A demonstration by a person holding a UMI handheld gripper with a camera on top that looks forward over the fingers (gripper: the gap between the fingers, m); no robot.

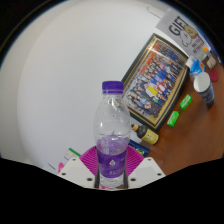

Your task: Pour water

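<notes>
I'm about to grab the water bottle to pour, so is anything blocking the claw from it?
Nothing visible does. The water bottle with the purple cap stands upright on the white table, its base already between the claw fingers. The framed poster and small items lie beyond.

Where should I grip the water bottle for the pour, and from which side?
Grip the lower body of the water bottle, about at its purple label, coming straight on as the gripper points now. It stands upright with its cap on, between the fingers; the straight, round body there suits the pads. The fingers seem to close on it already.
</notes>
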